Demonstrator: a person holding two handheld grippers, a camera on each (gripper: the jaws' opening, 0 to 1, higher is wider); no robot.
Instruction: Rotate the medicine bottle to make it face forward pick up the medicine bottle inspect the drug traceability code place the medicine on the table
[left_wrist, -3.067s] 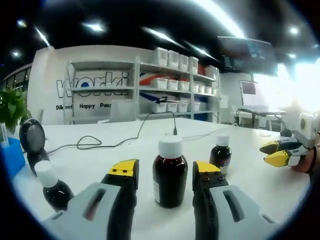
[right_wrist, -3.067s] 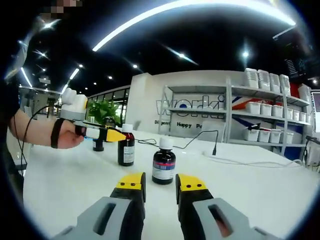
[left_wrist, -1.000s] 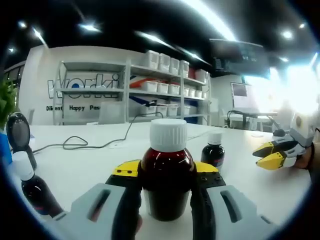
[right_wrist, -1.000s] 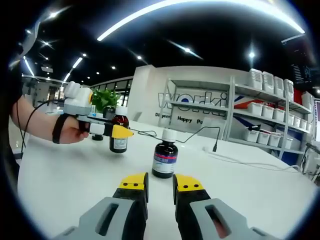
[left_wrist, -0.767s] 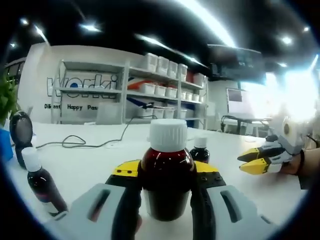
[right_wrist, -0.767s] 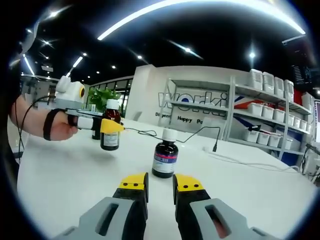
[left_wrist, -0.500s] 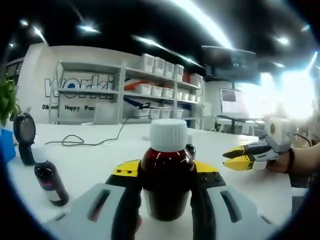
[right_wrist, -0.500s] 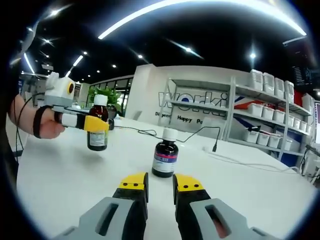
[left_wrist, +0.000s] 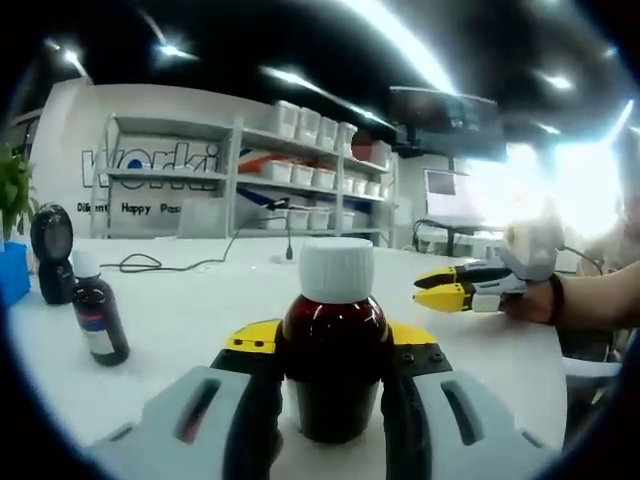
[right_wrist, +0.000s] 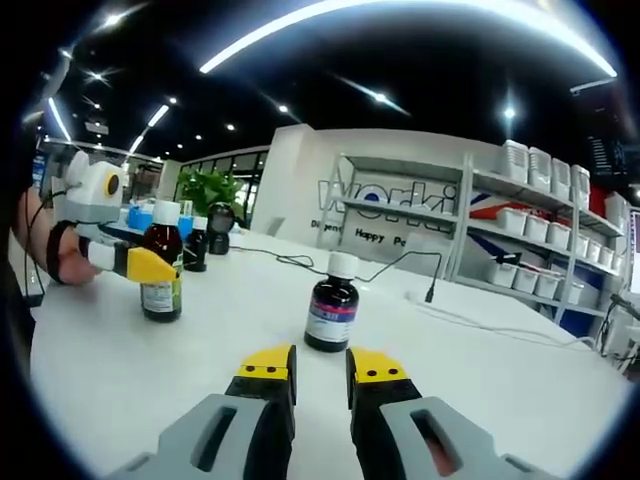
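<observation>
Left claw (left_wrist: 333, 345) hides the lower sides of the medicine bottle (left_wrist: 335, 360); its label faces away, unreadable. Label print on the small bottle (right_wrist: 331, 316) mid-table too small to read. Table (right_wrist: 520, 380) edges cut off.

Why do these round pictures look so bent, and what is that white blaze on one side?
Left gripper view: fisheye bends the shelves, and glare washes out the area above the right claw; the held medicine bottle looks oversized and slightly soft. Right gripper view: ceiling light strips curve into arcs, while the small bottle on the table stays sharp, with a faint shadow.
</observation>
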